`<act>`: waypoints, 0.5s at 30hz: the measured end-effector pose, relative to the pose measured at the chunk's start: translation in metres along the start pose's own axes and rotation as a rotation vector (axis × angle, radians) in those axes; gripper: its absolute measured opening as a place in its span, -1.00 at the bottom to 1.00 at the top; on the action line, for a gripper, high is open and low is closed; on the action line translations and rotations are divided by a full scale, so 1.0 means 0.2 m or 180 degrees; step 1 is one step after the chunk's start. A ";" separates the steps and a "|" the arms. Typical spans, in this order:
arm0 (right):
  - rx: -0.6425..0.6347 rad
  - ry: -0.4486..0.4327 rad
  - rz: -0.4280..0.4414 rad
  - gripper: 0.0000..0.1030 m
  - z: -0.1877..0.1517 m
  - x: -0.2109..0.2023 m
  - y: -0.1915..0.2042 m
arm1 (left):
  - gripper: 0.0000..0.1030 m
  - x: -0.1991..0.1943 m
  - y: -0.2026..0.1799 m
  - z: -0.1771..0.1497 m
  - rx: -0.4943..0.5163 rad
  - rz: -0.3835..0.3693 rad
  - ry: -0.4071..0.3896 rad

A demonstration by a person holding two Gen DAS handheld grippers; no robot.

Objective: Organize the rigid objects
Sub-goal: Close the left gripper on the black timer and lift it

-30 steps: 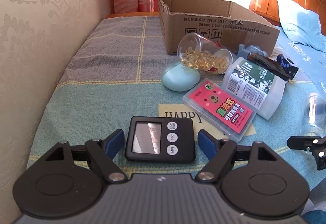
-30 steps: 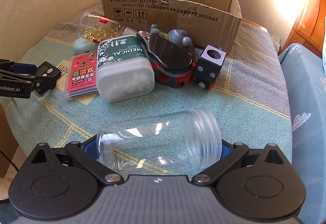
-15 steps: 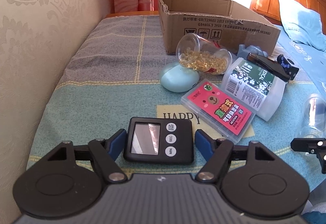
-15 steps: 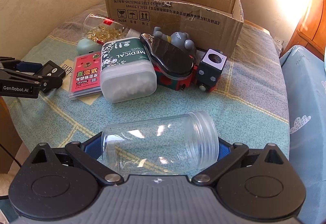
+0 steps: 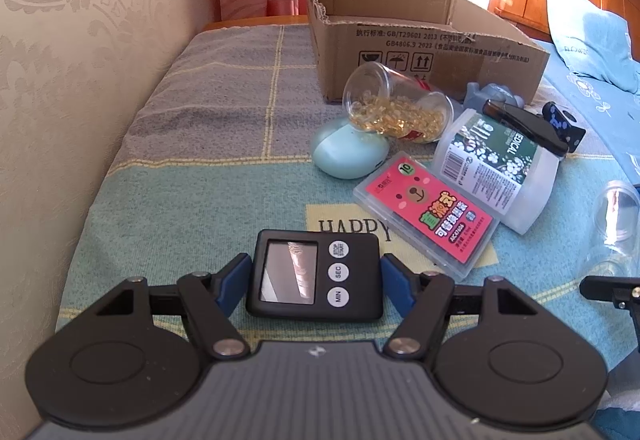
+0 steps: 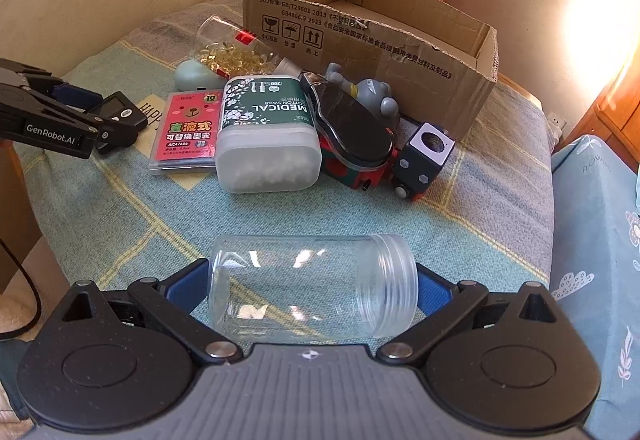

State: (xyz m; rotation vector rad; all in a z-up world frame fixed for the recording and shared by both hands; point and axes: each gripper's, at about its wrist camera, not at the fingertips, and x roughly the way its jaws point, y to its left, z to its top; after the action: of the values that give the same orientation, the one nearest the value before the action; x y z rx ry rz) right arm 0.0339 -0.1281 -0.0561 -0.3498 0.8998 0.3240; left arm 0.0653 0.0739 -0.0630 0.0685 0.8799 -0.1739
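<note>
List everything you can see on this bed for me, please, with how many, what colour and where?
Cardboard box: one, brown, open, at the back.
Digital timer: one, black, near edge, between the left gripper's fingers.
Empty jar: one, clear, on its side between the right gripper's fingers.
Capsule jar: one, clear with yellow capsules, tipped against the box.
Oval case: one, pale blue, under the capsule jar.
Flat case: one, pink label, middle.
Cotton swab tub: one, green and white, middle.
Dark-lidded case: one, beside the tub.
Grey toy: one, before the box.
Cube: one, black and white, right.
Left gripper: black, blue pads.
Right gripper: same.
</note>
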 end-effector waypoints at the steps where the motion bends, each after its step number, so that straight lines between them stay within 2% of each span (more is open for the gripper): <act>1: -0.0015 -0.0012 -0.0011 1.00 0.00 0.00 0.00 | 0.35 0.00 0.00 0.00 0.0002 -0.0001 0.0005; 3: -0.0028 -0.0020 -0.0016 0.96 0.01 0.00 0.00 | 0.35 0.00 0.00 0.00 0.0008 -0.0004 0.0010; 4: -0.0021 -0.0010 -0.0011 0.88 0.01 0.00 0.00 | 0.35 0.00 0.00 0.00 0.0009 -0.0005 0.0014; 15: -0.0017 -0.0003 0.0083 0.82 0.04 -0.03 -0.04 | 0.35 -0.04 -0.02 0.03 0.0086 -0.0056 0.0058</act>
State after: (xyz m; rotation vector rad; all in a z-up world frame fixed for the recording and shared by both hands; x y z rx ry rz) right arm 0.0382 -0.1327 -0.0453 -0.3428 0.9032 0.3507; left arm 0.0644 0.0707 -0.0533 0.0878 0.8968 -0.2019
